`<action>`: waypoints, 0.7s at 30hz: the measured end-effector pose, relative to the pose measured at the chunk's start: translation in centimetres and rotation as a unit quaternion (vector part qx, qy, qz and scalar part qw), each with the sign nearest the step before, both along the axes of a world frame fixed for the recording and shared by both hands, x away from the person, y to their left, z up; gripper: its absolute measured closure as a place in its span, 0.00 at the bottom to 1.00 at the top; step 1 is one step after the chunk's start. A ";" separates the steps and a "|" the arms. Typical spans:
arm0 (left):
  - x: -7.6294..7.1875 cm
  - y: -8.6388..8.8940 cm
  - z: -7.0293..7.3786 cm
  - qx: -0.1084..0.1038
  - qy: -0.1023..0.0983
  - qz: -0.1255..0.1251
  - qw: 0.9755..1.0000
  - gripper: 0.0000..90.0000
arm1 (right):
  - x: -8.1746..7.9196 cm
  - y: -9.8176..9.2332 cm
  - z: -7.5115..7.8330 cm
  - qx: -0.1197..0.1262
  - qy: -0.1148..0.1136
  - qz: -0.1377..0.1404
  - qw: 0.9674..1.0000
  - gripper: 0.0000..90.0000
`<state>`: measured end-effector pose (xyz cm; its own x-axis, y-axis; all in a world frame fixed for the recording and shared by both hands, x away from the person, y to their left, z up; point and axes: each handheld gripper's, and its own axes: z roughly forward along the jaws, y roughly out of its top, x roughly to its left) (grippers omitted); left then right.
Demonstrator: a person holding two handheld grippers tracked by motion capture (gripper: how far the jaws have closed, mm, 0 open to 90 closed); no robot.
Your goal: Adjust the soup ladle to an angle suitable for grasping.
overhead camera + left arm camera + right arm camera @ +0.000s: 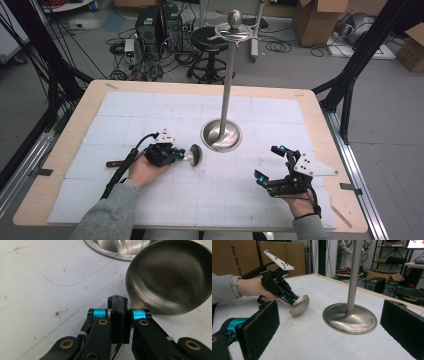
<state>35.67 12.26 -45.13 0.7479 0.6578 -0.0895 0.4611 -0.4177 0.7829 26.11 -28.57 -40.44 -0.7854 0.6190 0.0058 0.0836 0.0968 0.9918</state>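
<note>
Left gripper (176, 154): seen in the high view at the left of the white mat, held in the person's left hand; its jaws are clenched on the neck of the ladle, just behind the bowl.
Ladle (194, 155): a steel ladle with its bowl near the stand's base, to the left of it, and its dark handle end lying on the mat behind the left hand.
Left gripper view: the two black jaws are pressed together with the ladle's thin stem (116, 352) caught beneath them; the hollow of the bowl (170, 277) is turned to the camera, a detail hidden from above.
Right gripper view: the ladle bowl (299, 305) is seen from the side, its rounded underside resting on or just above the mat; contact cannot be told. The left gripper (293, 300) slopes down to it.
Right gripper (272, 165): held in the right hand at the right of the mat, well apart from the ladle; its jaws are spread wide with nothing between them.
Stand (227, 85): a tall steel pole on a round dished base (221, 135), with hooks and a knob at the top in the high view; in the right gripper view the pole (354, 272) is cut off above.
Table (310, 115): a wooden edge is seen round the white mat.
</note>
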 end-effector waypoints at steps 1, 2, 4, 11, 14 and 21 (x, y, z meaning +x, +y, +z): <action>0.0 0.0 0.0 0.001 0.001 -0.001 1.000 1.00 | 0.0 0.0 0.0 -0.001 -0.003 -0.001 1.000 0.01; -0.1 0.0 0.0 -0.001 0.001 -0.002 1.000 1.00 | 0.0 0.0 0.0 0.000 0.000 -0.001 1.000 0.01; -0.2 0.0 0.0 0.000 0.001 -0.003 1.000 1.00 | 0.0 0.0 0.0 -0.001 -0.003 -0.001 1.000 0.01; -0.9 -0.1 0.1 0.006 0.004 -0.017 1.000 1.00 | 0.0 0.0 0.0 -0.003 0.000 -0.001 1.000 0.01; -1.4 -0.1 0.2 0.012 0.004 -0.025 1.000 1.00 | 0.0 -0.1 0.0 -0.002 -0.002 -0.002 1.000 0.01; -2.5 0.4 0.1 -0.002 0.014 -0.032 0.999 1.00 | 0.0 -0.1 0.0 -0.002 0.001 -0.002 1.000 0.01</action>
<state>33.15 12.68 -45.04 0.7861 0.6075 -0.1137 0.4550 -0.4444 0.7717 26.12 -28.64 -40.42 -0.7830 0.6220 0.0042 0.0853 0.1007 0.9913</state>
